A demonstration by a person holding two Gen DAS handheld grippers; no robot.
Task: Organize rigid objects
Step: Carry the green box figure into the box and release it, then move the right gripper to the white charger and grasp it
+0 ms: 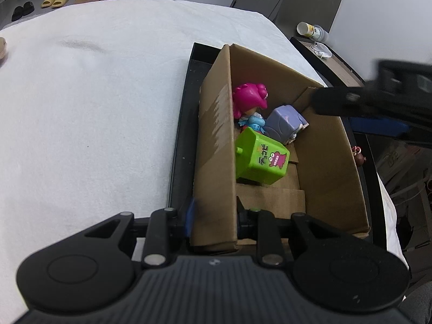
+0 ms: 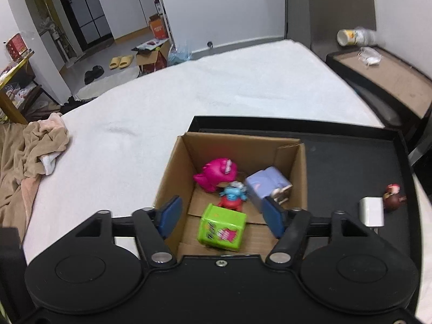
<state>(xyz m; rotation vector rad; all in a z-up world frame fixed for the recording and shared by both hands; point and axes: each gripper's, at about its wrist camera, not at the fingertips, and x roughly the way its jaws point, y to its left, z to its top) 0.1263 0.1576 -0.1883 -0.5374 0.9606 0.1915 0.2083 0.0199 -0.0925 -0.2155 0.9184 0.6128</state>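
A cardboard box [image 1: 324, 162] [image 2: 172, 172] stands on a black tray [image 1: 183, 124] [image 2: 351, 167]. Inside lie a green toy box [image 1: 260, 159] [image 2: 222, 226], a pink figure [image 1: 249, 98] [image 2: 216, 174], a small blue-and-red figure [image 1: 255, 122] [image 2: 232, 197] and a lilac cube toy [image 1: 286, 124] [image 2: 266, 185]. My left gripper [image 1: 214, 213] is shut on the box's left wall near its front corner. My right gripper [image 2: 220, 214] is open and empty above the box, over the green toy box; it also shows in the left wrist view [image 1: 378, 100].
On the tray right of the box lie a white block [image 2: 372, 212] and a small brown-red figure [image 2: 392, 195] [image 1: 359, 156]. The tray sits on a white bed cover [image 1: 94, 108] [image 2: 162, 102]. A beige blanket [image 2: 35, 145] lies left. A side table [image 2: 383, 81] stands right.
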